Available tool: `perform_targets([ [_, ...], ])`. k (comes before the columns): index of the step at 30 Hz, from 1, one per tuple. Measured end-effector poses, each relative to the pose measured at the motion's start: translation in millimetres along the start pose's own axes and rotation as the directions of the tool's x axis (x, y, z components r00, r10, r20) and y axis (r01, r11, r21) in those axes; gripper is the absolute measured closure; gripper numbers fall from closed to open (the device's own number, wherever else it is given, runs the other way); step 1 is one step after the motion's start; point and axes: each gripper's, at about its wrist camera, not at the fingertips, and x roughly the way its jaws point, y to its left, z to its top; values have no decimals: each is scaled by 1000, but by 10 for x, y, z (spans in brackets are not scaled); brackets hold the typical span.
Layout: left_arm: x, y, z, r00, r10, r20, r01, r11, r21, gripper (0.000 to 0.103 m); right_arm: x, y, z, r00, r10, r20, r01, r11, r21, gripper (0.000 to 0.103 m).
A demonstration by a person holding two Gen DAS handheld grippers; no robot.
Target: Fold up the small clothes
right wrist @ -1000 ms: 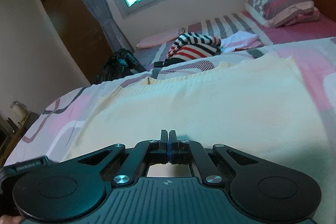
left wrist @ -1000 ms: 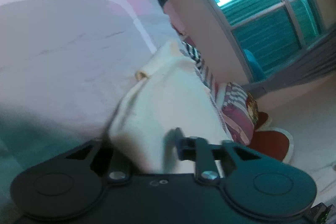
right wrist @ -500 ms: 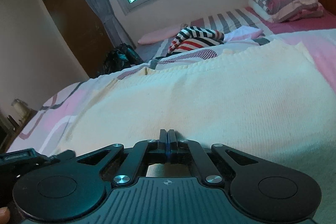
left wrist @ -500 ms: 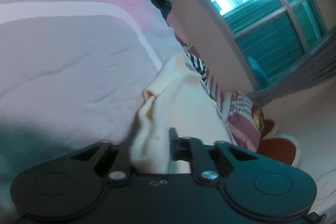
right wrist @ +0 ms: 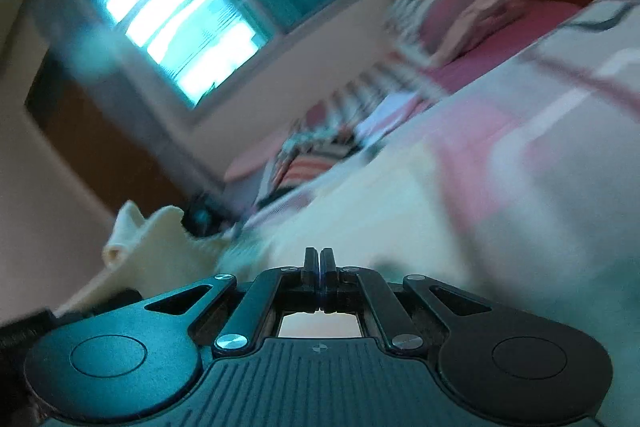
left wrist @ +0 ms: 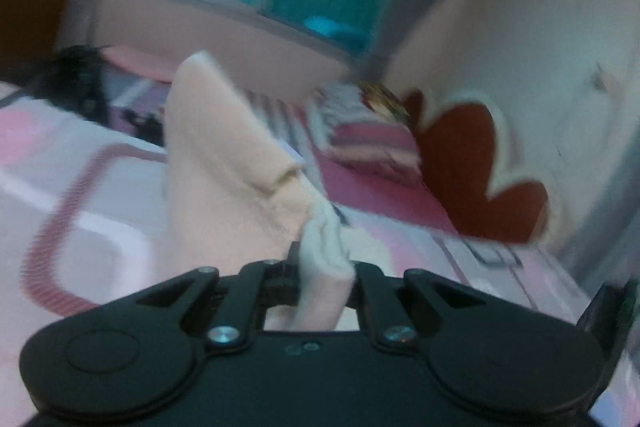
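Above bed (left wrist: 100,195), left tongs (left wrist: 325,267) pinch cream garment (left wrist: 224,163), raised.

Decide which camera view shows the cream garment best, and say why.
The left wrist view: the cream garment rises in a clear fold, bunched and clamped in the left gripper. The right wrist view shows it only as a blurred pale sheet on the bed beyond the shut right gripper.

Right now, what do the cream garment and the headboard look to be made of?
Cream garment: soft knit or fleece-like fabric, matte; it bunches thickly where the left gripper pinches it and has a rolled hem. Blur hides the weave, so cotton or synthetic is open.
Headboard: probably wood or board painted matte red-brown with a cream scalloped border; it looks rigid and flat, not padded.
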Motion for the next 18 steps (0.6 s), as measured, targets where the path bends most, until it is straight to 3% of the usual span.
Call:
perform_targets([
  [4,344,-446,-284,992,-53,-115,59,997,50,97,-375,-291,236,998,-58,37,57,998,33,103],
  [5,460,-544,-380,985,-60,-164,71,996,61,94,-444,-344,262,996,-76,42,74,997,35,103],
  [7,658,-746,-584,953,-54,-297,86,992,95,79,-545,-456,306,996,-88,25,87,995,51,103],
  [8,615,-797,-635,950,-69,-304,107,988,111,78,-578,-498,327,996,-86,11,85,995,55,103],
  [9,518,-831,-641,954,-91,-285,132,983,127,76,-600,-526,341,996,-90,1,90,995,53,96],
  [10,391,-832,-619,961,-102,-257,143,979,143,70,-626,-542,357,995,-98,1,98,994,51,69],
  [12,189,-701,-510,975,-82,-205,115,981,154,63,-668,-534,356,996,-90,28,88,994,58,33],
  [15,11,-276,-267,996,20,-86,-9,992,127,57,-624,-407,334,999,-24,34,23,999,33,37],
  [16,21,-121,-199,996,61,-68,-53,992,117,57,-569,-365,332,1000,4,15,-4,1000,27,49],
  [18,112,126,-104,989,125,-79,-118,989,89,57,-432,-274,294,999,41,-36,-41,999,9,55],
])
